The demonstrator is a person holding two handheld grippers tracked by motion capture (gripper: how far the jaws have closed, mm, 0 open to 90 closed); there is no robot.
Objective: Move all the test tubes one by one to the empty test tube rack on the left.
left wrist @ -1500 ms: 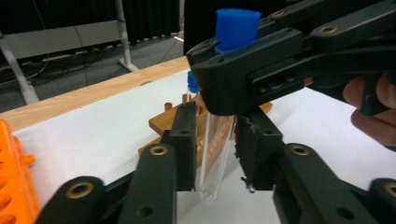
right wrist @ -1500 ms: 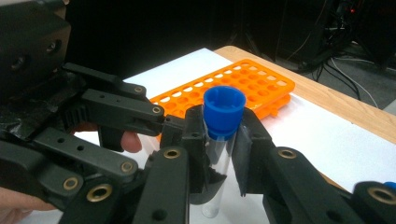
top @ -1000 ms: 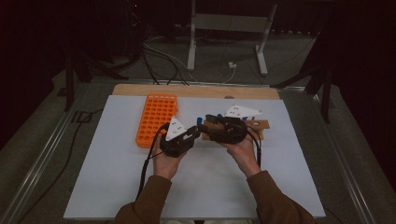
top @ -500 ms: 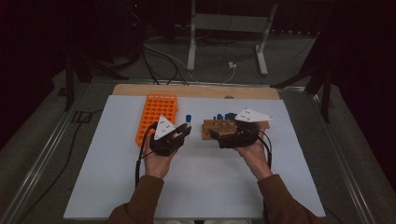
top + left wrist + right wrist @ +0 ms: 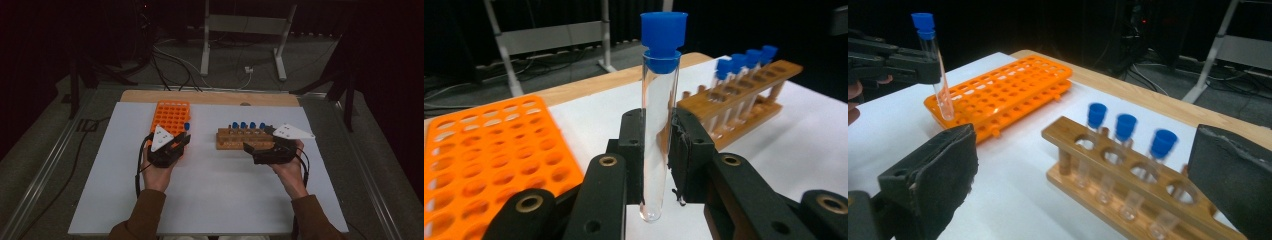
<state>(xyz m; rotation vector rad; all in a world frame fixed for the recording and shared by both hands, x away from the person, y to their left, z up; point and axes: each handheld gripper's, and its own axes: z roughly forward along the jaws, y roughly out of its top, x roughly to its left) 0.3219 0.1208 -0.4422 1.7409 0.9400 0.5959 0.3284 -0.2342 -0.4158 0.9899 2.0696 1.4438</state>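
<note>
A clear test tube with a blue cap stands upright, clamped between the jaws of my left gripper. From above, that gripper holds the tube beside the right edge of the orange rack. The wooden rack carries several blue-capped tubes. My right gripper sits just right of it, open and holding nothing. Between its wide-apart pads I see the wooden rack with three capped tubes, and farther left the held tube over the orange rack.
Both racks stand on a white mat over a wooden tabletop. The orange rack's holes look unfilled. Cables trail from both grippers. Behind the table are a metal stand and floor cables.
The two hands have drawn apart. My left gripper carried the capped tube leftward from the wooden rack to the orange rack's edge; my right gripper shifted right, its jaws open.
</note>
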